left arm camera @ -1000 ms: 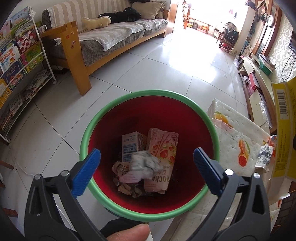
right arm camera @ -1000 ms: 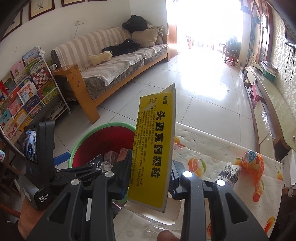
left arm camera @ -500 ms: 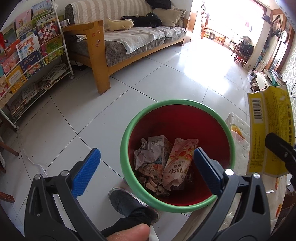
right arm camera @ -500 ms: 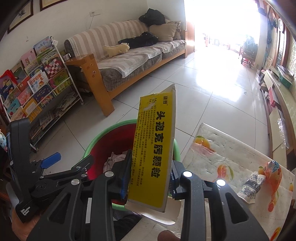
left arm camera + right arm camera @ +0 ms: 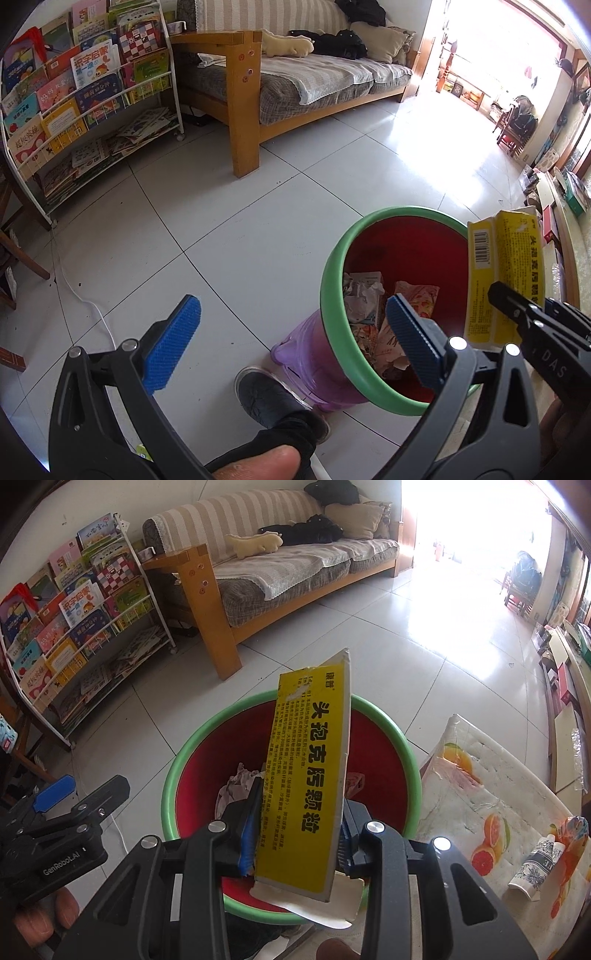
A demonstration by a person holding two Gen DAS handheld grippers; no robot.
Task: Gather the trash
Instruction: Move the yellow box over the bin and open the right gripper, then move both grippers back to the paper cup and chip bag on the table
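Right wrist view puts the right gripper [image 5: 301, 834] at lower centre, its jaws pinched on the lower part of a flattened yellow carton [image 5: 308, 775] that stands nearly upright and leans a little toward the upper right of the frame. The carton hangs directly over the mouth of the red bin [image 5: 207, 771] with the green rim, which already holds crumpled paper and snack wrappers. In the left wrist view the same carton [image 5: 504, 280] shows at the right edge, above the bin [image 5: 332, 288], while the left gripper [image 5: 288, 341] spreads wide and holds nothing, one blue pad over bare floor tile and the other over the bin's near rim. The carton looks like thin card: light, fairly stiff across its flat faces, yet easy to crease, with a loose white flap sagging at the bottom. A grip across the two broad faces near one end, as here, seems sound; pinching the flap alone would likely let it fold or slip. At lower right a fruit-print cloth [image 5: 495, 812] carries more trash, a small crushed tube [image 5: 535, 867].
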